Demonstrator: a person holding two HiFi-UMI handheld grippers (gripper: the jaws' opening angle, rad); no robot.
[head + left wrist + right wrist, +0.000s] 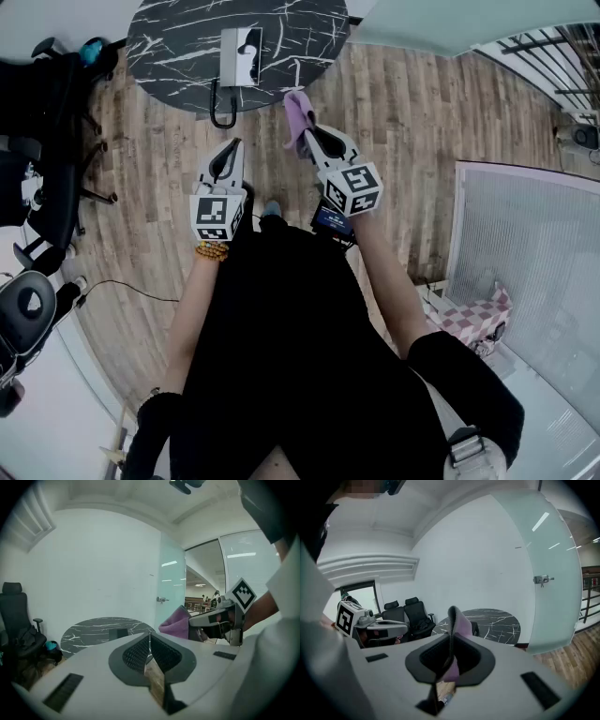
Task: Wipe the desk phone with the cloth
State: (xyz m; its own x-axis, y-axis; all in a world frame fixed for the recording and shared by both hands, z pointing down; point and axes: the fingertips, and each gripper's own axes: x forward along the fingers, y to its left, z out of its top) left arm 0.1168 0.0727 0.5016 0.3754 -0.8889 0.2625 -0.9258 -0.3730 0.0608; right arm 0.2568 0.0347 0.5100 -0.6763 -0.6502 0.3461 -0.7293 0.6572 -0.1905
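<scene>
Off at nine o'clock from the person stand black office chairs point(56, 178), well clear of the work. The left gripper point(231, 152) is held out in front, its jaws pressed together on nothing. At twelve o'clock the desk phone point(241, 54) sits near the front edge of the round marble table point(169, 37), with a black cord point(222, 111) looping down over that edge. Just to its right, short of the table, hangs the purple cloth point(297, 114), clamped by one fold in the jaws of the right gripper point(307, 133); most of it stands loose beyond the tips. I'd judge the cloth light, soft and floppy, so it wants a firm pinch with a good pad left free to drag. The phone looks like light plastic, with a handset that might slide or lift off, so the empty gripper could steady the body at its side. The dangling cord seems the one snag. Over at three o'clock a white ribbed panel point(534, 262) and a pink chequered thing point(483, 314) lie well apart from the table
</scene>
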